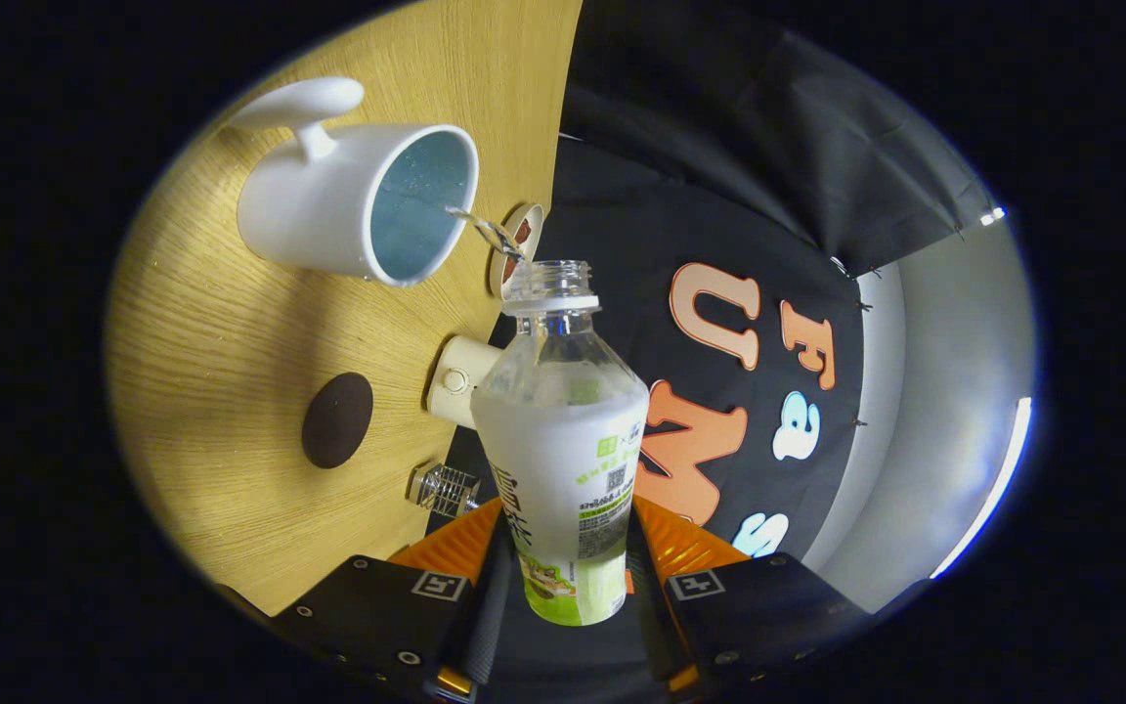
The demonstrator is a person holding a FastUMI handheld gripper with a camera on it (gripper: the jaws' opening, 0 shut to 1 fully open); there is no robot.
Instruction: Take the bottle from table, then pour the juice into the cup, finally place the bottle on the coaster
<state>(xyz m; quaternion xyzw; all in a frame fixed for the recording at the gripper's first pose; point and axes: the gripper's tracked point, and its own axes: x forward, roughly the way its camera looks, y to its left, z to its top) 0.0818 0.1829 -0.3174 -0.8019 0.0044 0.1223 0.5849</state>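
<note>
My gripper (563, 572) is shut on a clear plastic bottle (563, 440) with a white and green label, both fingers pressing its lower body. The whole view is rolled, so the bottle is tipped toward the table. A thin stream of liquid (485, 230) runs from the uncapped bottle mouth (551, 279) into a white cup (358, 200) with a blue inside and a curved handle. The cup stands on the wooden table (221, 342) just beyond the bottle mouth. A dark round coaster (336, 419) lies on the table nearer the fingers, bare.
A small round wooden disc (516, 244) with brown marks sits beside the cup, partly behind the bottle neck. A cream cylindrical object (457, 379) and a small clear faceted piece (444, 488) rest near the table's edge. Black cloth wall lies beyond the edge.
</note>
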